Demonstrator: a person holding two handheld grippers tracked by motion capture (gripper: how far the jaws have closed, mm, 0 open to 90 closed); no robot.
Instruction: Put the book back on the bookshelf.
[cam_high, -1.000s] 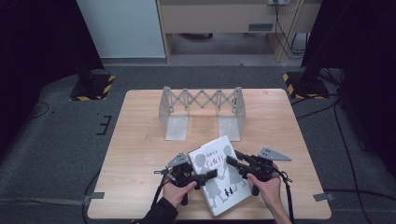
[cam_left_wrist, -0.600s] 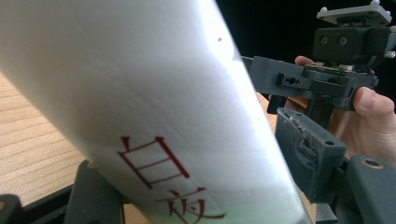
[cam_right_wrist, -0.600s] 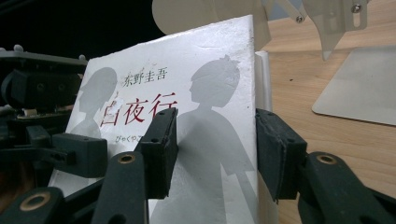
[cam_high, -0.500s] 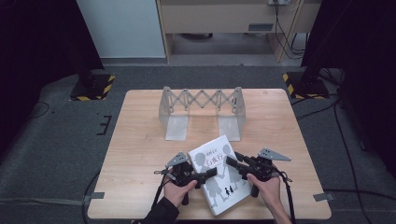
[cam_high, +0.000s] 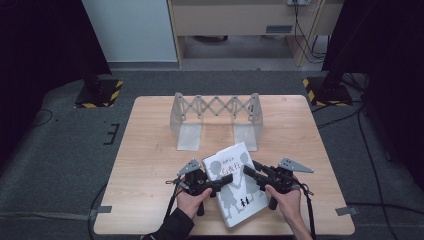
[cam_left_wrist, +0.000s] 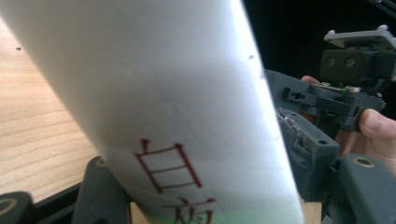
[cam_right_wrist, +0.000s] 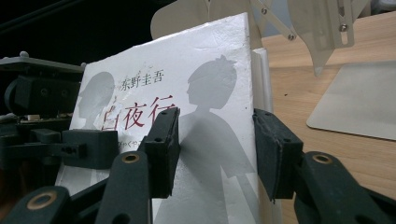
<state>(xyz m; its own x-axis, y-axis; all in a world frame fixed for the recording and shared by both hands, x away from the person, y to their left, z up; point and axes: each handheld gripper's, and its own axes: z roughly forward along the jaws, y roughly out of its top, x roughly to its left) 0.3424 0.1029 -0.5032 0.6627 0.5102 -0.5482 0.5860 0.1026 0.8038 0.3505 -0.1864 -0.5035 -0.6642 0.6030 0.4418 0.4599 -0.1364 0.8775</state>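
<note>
A thick white book (cam_high: 235, 187) with grey silhouettes and red characters on its cover is tilted over the table's near edge, between both grippers. My left gripper (cam_high: 223, 181) comes at it from the left. Its jaws have just been closing, with the white spine (cam_left_wrist: 187, 102) between them, and the right pad (cam_left_wrist: 303, 154) now sits against the book. My right gripper (cam_high: 248, 171) comes from the right. One of its pads (cam_right_wrist: 161, 149) lies on the cover (cam_right_wrist: 210, 93) and the other sits against the page edge.
A grey expanding metal book rack (cam_high: 217, 112) with two flat feet stands at the middle back of the wooden table (cam_high: 150, 165). Its foot (cam_right_wrist: 355, 102) lies just beyond the book. Black stands with yellow-striped bases flank the table on the floor.
</note>
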